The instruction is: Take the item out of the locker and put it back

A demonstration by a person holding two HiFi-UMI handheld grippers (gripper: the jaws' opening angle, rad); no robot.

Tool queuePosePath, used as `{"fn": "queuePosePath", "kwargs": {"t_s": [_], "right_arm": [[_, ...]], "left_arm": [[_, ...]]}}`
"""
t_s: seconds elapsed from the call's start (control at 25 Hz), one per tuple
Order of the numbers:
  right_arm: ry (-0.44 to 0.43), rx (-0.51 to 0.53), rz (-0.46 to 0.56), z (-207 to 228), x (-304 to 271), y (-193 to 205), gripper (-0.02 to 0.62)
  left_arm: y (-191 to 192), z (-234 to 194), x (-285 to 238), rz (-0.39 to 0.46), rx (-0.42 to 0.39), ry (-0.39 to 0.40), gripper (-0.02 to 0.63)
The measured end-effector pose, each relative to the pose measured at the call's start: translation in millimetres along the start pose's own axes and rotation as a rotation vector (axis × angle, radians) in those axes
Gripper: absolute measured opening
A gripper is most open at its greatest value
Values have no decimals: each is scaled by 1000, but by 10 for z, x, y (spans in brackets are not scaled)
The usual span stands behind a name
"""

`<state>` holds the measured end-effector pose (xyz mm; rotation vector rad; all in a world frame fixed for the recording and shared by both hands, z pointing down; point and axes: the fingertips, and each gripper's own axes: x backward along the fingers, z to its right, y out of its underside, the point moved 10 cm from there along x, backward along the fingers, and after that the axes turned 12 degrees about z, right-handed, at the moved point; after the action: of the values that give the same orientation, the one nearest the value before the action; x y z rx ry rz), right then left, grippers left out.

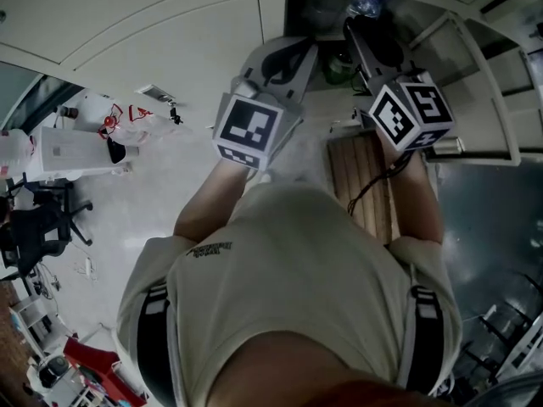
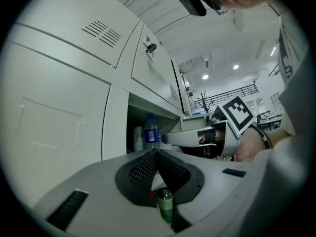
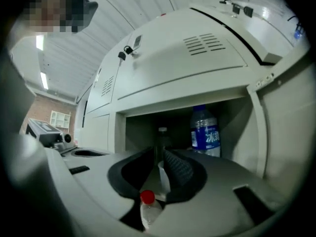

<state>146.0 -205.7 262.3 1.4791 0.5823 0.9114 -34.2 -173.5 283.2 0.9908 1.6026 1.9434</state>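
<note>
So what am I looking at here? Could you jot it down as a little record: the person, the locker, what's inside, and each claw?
person: faces the locker, a gripper in each hand
locker: one compartment open
inside: water bottle, blue label; slim bottle with white cap to its left
left gripper: outside the opening, jaws together; a green-topped thing shows low between them, held or not I cannot tell
right gripper: at the opening, jaws closed on a pale see-through body, apparently the slim bottle

Head view steeply down over the shoulders point(image 1: 182, 265); both gripper views close into the locker point(image 3: 138, 132), water bottle point(image 3: 205, 132) common.
</note>
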Motion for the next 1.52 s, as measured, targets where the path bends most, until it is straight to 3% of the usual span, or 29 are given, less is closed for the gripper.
{"fn": "queuePosePath", "kwargs": {"t_s": [0.24,0.52,1.2,1.52], "right_arm": [[-14,-8,24,-33,220,-150,67],[-58,21,5,-209,487,-229,5],[-76,-87,-140,-512,934,274,2],[-41,-78,-108,-619,1000,291,1]], "left_arm": [[-171,25,68,32,-21,15,12],[-188,50,166,12,-41,26,12],[246,268,599,-66,21,73,12],[261,282,647,-89,5,75,12]]}}
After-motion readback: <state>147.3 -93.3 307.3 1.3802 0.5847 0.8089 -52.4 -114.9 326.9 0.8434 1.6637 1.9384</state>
